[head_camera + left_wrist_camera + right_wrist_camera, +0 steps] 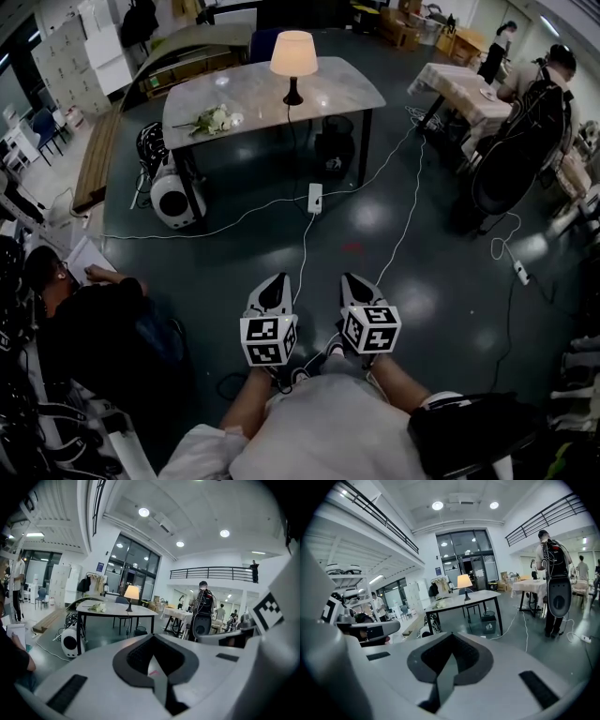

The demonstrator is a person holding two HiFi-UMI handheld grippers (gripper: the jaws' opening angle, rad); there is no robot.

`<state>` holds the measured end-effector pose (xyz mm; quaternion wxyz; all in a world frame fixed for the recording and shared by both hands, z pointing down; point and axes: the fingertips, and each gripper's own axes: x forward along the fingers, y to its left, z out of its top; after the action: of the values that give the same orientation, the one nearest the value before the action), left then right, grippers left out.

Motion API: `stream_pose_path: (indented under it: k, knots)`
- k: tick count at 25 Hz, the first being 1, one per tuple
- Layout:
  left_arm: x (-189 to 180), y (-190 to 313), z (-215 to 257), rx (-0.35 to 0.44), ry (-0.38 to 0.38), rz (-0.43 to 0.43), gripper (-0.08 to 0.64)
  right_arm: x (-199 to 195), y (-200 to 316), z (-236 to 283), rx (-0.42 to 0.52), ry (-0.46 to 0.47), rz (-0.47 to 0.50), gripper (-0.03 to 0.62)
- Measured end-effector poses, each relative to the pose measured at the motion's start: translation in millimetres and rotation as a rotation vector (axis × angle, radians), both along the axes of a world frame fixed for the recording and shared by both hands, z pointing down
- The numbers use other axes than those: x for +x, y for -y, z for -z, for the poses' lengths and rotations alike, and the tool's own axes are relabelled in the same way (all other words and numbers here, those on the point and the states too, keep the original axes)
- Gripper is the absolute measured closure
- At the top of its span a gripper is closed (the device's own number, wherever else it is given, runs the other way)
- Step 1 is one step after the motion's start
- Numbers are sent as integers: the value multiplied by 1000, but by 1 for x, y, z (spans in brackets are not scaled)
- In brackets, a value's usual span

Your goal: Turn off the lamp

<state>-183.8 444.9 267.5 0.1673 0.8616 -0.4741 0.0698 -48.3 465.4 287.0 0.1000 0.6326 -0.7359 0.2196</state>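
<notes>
Lamp (292,56) on table (343,90); flowers (216,120) left of it; bin (333,150) beneath.

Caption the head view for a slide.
Shut and empty, the left hand-held gripper and right hand-held gripper point toward the lit lamp on the table.

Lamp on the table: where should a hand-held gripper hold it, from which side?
Probably the dark stem of the lamp, below the shade, level from the near edge of the table: it stands upright and narrow, the shade flares wide.
</notes>
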Motion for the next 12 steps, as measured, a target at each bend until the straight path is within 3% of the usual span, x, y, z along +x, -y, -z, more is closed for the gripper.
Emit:
stream_pose_path:
  k: [7, 12]
  knots:
    - [2, 12, -16, -26, 9, -6, 552, 11, 12, -14, -34, 6, -14, 594]
    - [3, 34, -25, -31, 1, 35, 552, 16, 39, -22, -38, 11, -2, 594]
